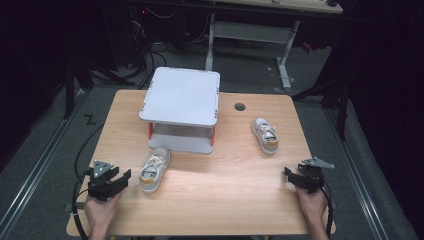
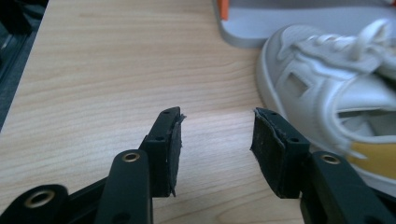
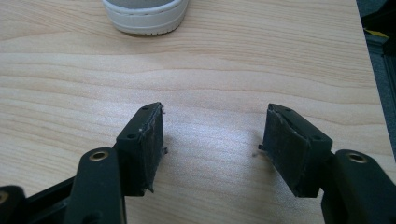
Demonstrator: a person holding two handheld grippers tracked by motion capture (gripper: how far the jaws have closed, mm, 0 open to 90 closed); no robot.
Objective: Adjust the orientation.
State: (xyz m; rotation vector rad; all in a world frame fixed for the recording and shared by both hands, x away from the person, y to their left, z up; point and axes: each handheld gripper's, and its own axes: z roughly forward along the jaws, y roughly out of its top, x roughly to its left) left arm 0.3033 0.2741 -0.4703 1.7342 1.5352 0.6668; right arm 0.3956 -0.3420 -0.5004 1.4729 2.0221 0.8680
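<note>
- High view: left gripper (image 1: 121, 178) sat at the near left of the desk (image 1: 225, 195), held in the person's left hand (image 1: 101, 210). Jaws parted, nothing between them.
- High view: a white shoe (image 1: 153, 170) with a yellow heel patch lay on the desk just right of the left gripper, not touching it. Toe pointed away from the person, close to the front edge of a grey two-level stand (image 1: 181, 107).
- High view: stand sat at the far middle of the desk, flat grey top, orange posts at its corners.
- High view: second shoe (image 1: 265, 135) lay on the far right part of the desk, well apart from the first, near a round cable hole (image 1: 240, 106).
- High view: right gripper (image 1: 288, 175) at the near right edge, in the right hand (image 1: 312, 205), jaws parted and empty.
- Left gripper view: left gripper (image 2: 217, 135) released, bare wood between the pads. The near shoe (image 2: 336, 88) lay to the right of the right-hand jaw, close but no contact visible. Stand base (image 2: 299, 28) and an orange post showed beyond it.
- Right gripper view: right gripper (image 3: 215, 135) released, wide gap, bare desk (image 3: 210, 70) under it. Rubber end of the second shoe (image 3: 144, 14) sat at the top edge, well apart from the jaws.
</note>
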